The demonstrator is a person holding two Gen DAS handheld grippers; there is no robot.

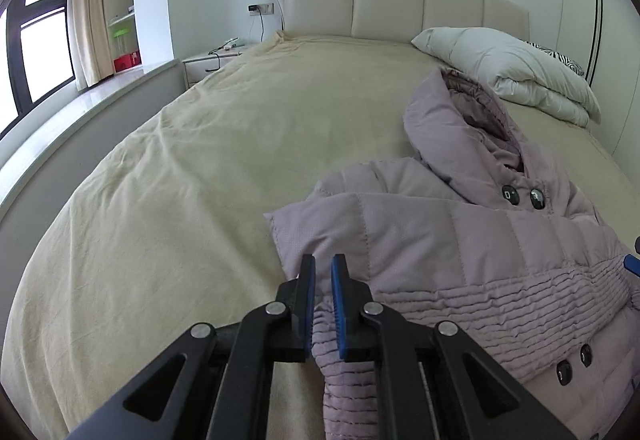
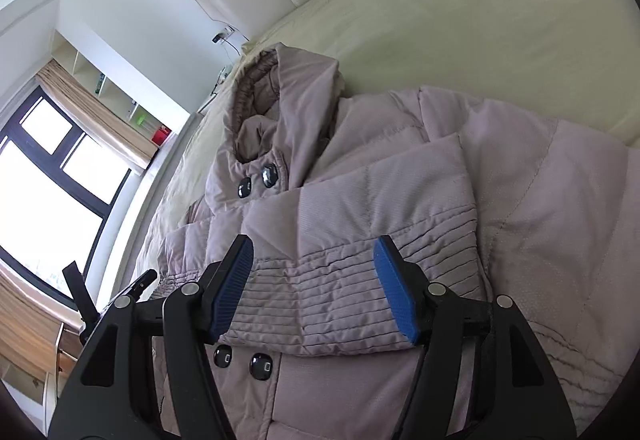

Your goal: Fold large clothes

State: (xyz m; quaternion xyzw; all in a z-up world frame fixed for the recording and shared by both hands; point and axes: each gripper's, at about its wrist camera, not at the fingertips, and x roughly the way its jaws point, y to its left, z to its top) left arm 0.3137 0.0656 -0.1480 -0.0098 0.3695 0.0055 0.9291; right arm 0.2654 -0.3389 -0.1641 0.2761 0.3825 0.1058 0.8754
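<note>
Coat (image 1: 460,240) lying across the near right part of the bed (image 1: 200,168), lilac and quilted, hood (image 1: 452,120) pointing toward the headboard, one sleeve (image 2: 360,224) folded across the chest above the lower buttons (image 2: 260,363). Left hand-held gripper (image 1: 323,272) pinching a ribbed cuff (image 1: 340,360), pads nearly together with the gathered fabric bunched between them. Right hand-held gripper (image 2: 314,252) hovering spread wide over the ribbed band of the folded sleeve, blue pads (image 2: 396,296) straddling it without clamping. Judging the fold as partly done, second sleeve probably waiting to be brought across. Risking a slip here: puffy padding springing back and slick shell sliding out of a narrow pinch, letting the cuff drop short of the chest. Risking also a drag, the pull on one cuff shifting the whole coat over the sheet and undoing the sleeve already laid. Closing the right pads too low possibly catching both layers and lifting the finished fold. Folded duvet (image 1: 520,76) lying well apart near the headboard, posing no obstacle.
</note>
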